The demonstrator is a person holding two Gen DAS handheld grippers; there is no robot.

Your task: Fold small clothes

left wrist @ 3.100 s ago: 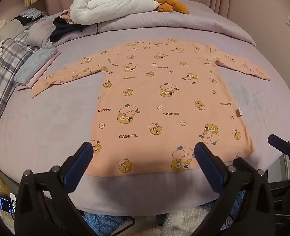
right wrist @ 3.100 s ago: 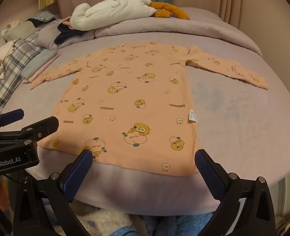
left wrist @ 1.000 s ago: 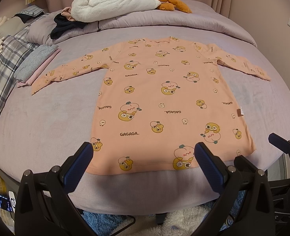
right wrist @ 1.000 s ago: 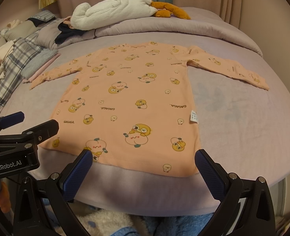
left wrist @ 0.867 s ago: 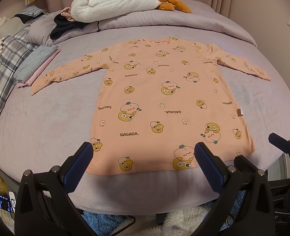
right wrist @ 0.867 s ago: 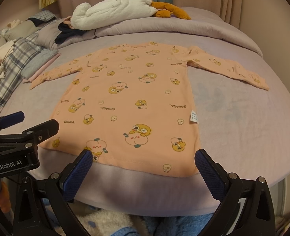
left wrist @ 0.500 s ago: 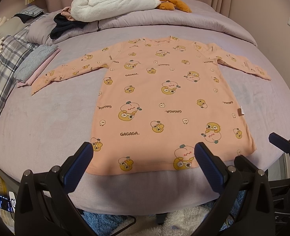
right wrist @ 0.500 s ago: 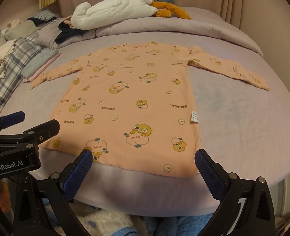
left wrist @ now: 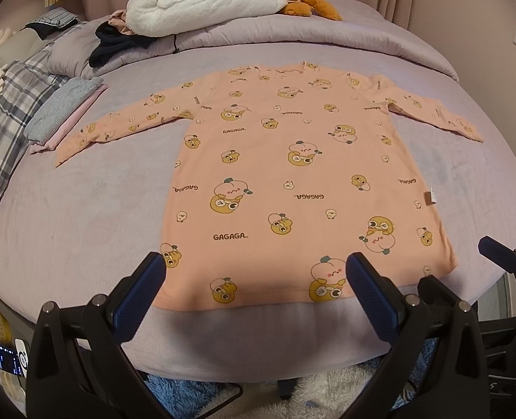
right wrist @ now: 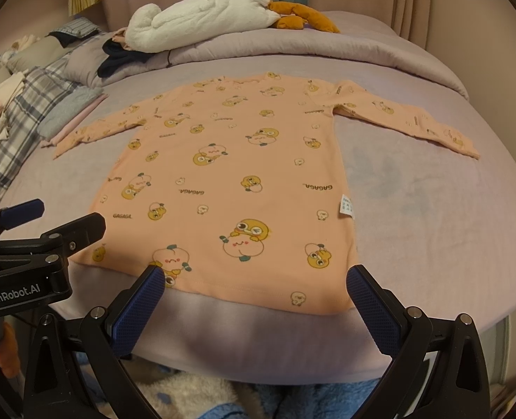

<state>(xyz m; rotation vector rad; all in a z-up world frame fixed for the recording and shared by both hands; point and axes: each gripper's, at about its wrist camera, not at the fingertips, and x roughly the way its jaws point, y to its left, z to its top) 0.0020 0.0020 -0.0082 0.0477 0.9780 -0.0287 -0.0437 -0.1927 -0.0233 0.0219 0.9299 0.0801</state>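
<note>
The bed [left wrist: 83, 216] takes up pretty much everything, covered in a lilac sheet, with its rounded near edge right in front of both grippers. Across the far end there's a rolled lilac duvet [left wrist: 327, 35] with a white fluffy blanket [left wrist: 202, 3] on top and an orange plush toy [left wrist: 303, 1] beside it.

The peach long-sleeve shirt [left wrist: 292, 174] is spread flat in the middle of the bed, neck toward the far end, hem just short of the near edge, both sleeves stretched out sideways. Lots of bare sheet on either side of the body below the sleeves, more on the left. The left cuff ends just beside a small stack of folded clothes [left wrist: 58, 111] near the left edge, with a plaid blanket [left wrist: 2, 132] further out. A white care label [right wrist: 347, 205] sticks out of the shirt's right side seam.

Left gripper [left wrist: 254, 279] hovers spread wide over the hem, gripping nothing. Right gripper [right wrist: 256, 289] is just as wide, empty, at the hem's right half.
</note>
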